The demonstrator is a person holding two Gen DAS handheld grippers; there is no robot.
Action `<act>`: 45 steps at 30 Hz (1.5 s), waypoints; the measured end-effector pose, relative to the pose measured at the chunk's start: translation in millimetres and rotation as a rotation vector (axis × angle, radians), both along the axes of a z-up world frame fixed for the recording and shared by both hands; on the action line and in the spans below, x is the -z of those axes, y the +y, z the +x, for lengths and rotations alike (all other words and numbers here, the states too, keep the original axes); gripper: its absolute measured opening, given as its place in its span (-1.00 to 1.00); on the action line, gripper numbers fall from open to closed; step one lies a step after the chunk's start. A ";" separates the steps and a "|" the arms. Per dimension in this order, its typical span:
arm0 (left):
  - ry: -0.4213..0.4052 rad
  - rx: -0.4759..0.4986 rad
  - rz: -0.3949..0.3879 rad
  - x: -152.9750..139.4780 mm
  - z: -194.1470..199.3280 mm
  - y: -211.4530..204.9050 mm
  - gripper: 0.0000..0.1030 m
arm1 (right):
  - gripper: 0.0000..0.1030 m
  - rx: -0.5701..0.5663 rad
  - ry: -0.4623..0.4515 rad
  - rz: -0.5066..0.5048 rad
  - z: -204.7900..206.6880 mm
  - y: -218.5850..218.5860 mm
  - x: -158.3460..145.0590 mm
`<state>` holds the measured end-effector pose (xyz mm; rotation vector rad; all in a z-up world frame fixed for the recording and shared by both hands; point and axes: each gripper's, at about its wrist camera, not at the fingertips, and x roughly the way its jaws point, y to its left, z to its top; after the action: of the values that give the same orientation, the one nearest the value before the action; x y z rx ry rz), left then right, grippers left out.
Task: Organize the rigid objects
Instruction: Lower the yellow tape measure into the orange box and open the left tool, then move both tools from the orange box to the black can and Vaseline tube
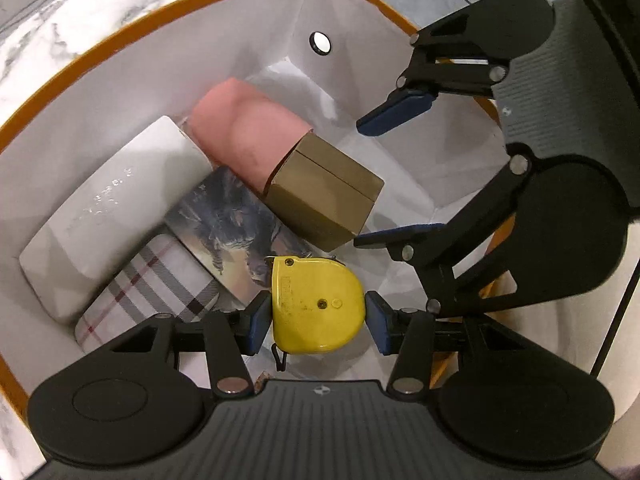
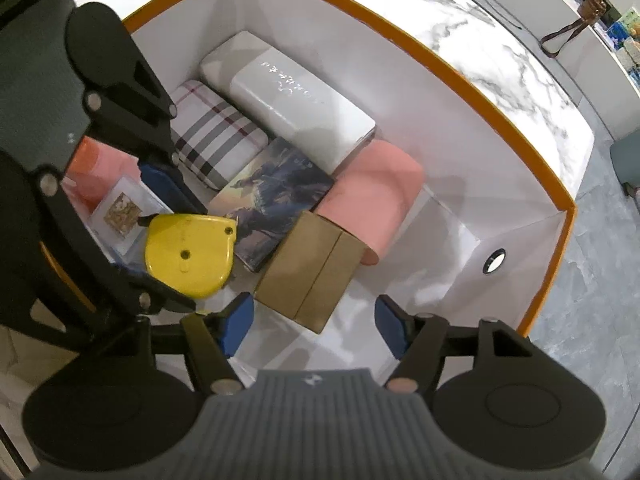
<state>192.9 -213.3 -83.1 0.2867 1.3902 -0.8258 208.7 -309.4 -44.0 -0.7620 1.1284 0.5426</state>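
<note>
My left gripper (image 1: 318,318) is shut on a yellow tape measure (image 1: 316,304), one blue pad on each side, and holds it low inside a white box with an orange rim (image 1: 200,4). The right wrist view shows the same tape measure (image 2: 188,252) held by the left gripper (image 2: 180,240) at the box's left end. My right gripper (image 2: 316,330) is open just above a brown cardboard box (image 2: 312,272), and its pads do not touch it. From the left wrist view, the right gripper (image 1: 358,182) hangs open beside that brown box (image 1: 324,196).
Inside the orange-rimmed box (image 2: 440,56) lie a white case (image 2: 292,100), a plaid case (image 2: 212,136), a pink case (image 2: 372,192) and a flat picture box (image 2: 276,196). A clear case (image 2: 120,208) and an orange-pink item (image 2: 92,168) sit at the left end. Marble tabletop (image 2: 500,52) surrounds the box.
</note>
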 end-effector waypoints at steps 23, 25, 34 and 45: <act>0.022 -0.068 -0.018 -21.2 -1.5 26.2 0.10 | 0.29 0.064 -0.026 0.039 -11.9 -3.9 -32.2; -0.012 -0.077 -0.035 -33.1 -2.4 35.5 0.09 | 0.29 0.068 -0.035 0.046 -11.3 -2.1 -29.3; -0.177 -0.154 -0.064 -95.5 9.0 70.3 0.09 | 0.29 0.056 -0.121 0.083 -21.4 31.3 -52.9; -0.481 -0.217 0.026 -138.0 -1.6 199.0 0.09 | 0.21 0.022 -0.248 0.208 -23.3 115.4 -90.9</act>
<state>191.4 -14.3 54.9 0.3235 0.9596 -0.5156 185.4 -193.9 47.0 -0.6169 0.8356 0.5224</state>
